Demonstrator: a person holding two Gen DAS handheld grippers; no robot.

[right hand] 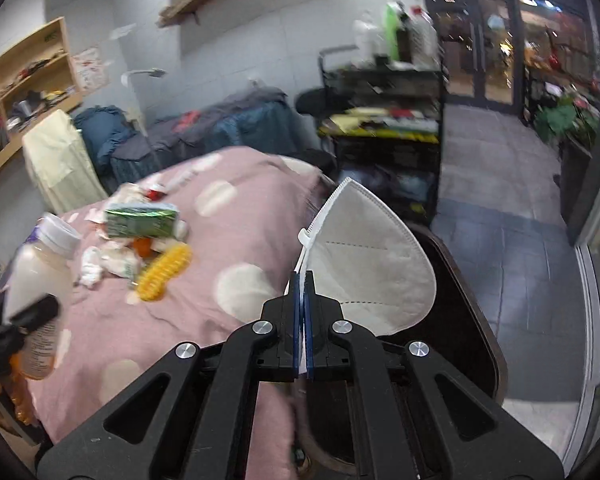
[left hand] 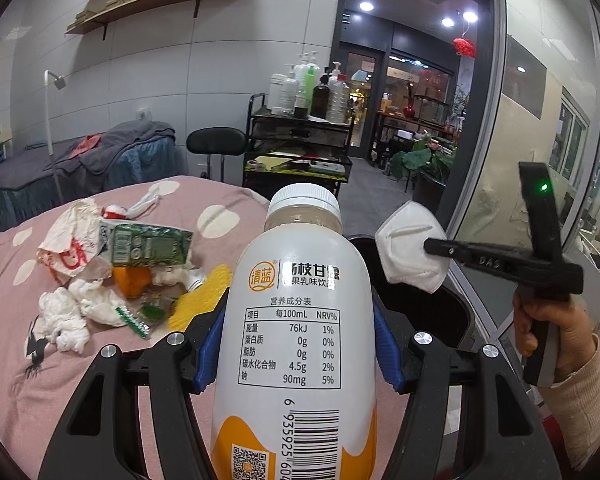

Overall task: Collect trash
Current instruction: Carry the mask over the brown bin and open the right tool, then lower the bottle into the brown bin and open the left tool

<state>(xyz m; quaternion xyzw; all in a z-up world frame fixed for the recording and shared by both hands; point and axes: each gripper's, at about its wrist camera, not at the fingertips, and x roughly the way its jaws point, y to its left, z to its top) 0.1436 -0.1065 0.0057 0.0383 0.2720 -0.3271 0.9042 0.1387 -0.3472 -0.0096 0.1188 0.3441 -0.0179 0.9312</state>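
The left gripper (left hand: 298, 344) clamped a white plastic drink bottle (left hand: 296, 320); the right gripper (right hand: 303, 320), jaws shut, pinched a white folded face mask (right hand: 372, 272). Both hung over the dark bin (right hand: 472, 320) at four o'clock of the pink dotted bedspread (right hand: 236, 248). Releasing seemed next; litter (left hand: 112, 272) remained at ten o'clock.

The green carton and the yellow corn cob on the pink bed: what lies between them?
In the right wrist view, an orange piece and crumpled white tissue lie between the green carton and the corn cob.
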